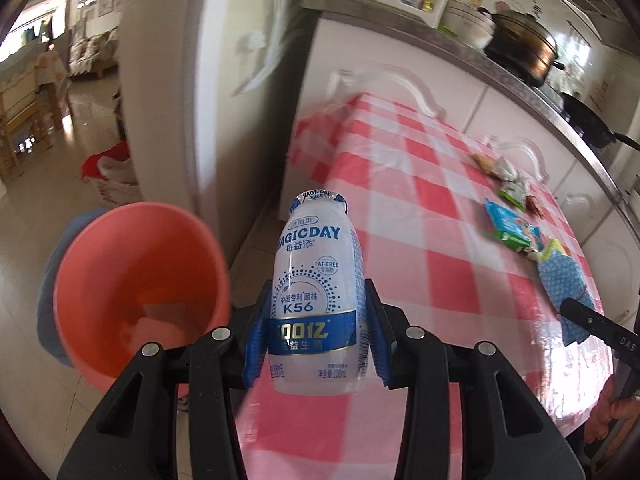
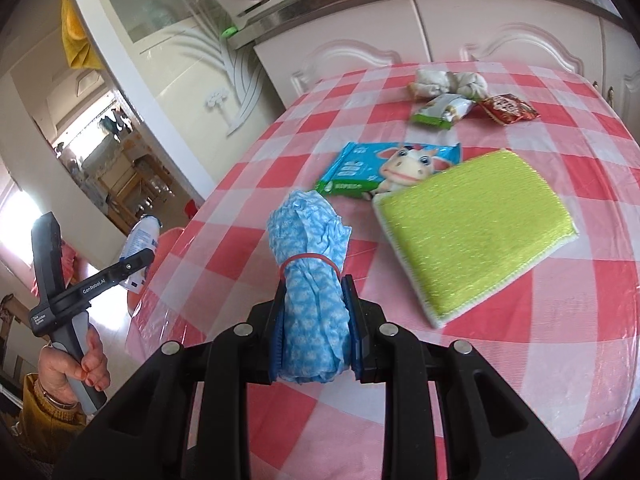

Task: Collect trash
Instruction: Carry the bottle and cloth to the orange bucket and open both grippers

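My left gripper (image 1: pixel 318 334) is shut on a small white yogurt-drink bottle (image 1: pixel 318 280) with blue print, held upright over the table's left edge. Just left of it stands a pink bin (image 1: pixel 136 276) with some white trash inside. My right gripper (image 2: pixel 316 334) is shut on a rolled blue patterned cloth (image 2: pixel 310 280) bound by a red rubber band, above the checked table (image 2: pixel 520 380). The right wrist view also shows the bottle (image 2: pixel 138 240) in the left gripper at far left, a person's hand (image 2: pixel 80 364) holding it. Wrappers lie on the table: a blue-green pack (image 2: pixel 384 166), a green packet (image 2: pixel 440 110), a red packet (image 2: pixel 508 109).
A yellow-green sponge pad (image 2: pixel 476 232) lies right of the cloth. Knotted whitish rags (image 2: pixel 448 82) sit at the table's far side. White cabinets (image 1: pixel 400 64) and a counter with pots (image 1: pixel 520 46) stand behind the table. A doorway opens at left onto a tiled floor (image 1: pixel 40 208).
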{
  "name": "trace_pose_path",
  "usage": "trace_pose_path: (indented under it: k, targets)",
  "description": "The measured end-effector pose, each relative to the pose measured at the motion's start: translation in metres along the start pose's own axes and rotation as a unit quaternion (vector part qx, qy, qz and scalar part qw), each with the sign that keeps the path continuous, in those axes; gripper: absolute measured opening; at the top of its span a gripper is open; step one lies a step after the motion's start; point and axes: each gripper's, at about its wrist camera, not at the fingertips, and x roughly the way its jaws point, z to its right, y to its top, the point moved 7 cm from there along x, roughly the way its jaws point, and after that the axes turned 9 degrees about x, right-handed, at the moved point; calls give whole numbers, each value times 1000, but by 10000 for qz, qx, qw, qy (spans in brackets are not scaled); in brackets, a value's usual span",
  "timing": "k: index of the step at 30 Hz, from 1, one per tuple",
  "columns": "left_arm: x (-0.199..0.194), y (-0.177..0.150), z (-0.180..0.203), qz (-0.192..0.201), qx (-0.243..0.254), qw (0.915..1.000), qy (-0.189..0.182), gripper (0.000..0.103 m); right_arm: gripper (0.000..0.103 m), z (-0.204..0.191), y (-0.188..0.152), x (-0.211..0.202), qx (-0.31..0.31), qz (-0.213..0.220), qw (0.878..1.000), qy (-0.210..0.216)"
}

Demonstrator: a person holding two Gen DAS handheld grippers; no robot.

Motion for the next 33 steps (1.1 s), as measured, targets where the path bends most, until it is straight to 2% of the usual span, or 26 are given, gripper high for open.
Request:
trace_pose_path:
  k: [9, 16, 26, 33]
  targets:
    - [-3, -22, -66, -107, -462, 9977, 479, 44, 27, -44, -3, 23, -333, -363, 9988, 72]
    - [0, -33, -101, -178, -719, 9945, 738, 44, 27, -99, -2, 52, -722, -779, 9938, 318]
    - [3, -53, -154, -261, -1465, 9859, 771, 44, 27, -193, -15, 110, -1369, -1442, 9768, 794]
    - [6, -55, -170, -252, -1656, 9823, 835, 44, 27, -244, -27, 152, -1644, -1908, 9626, 996]
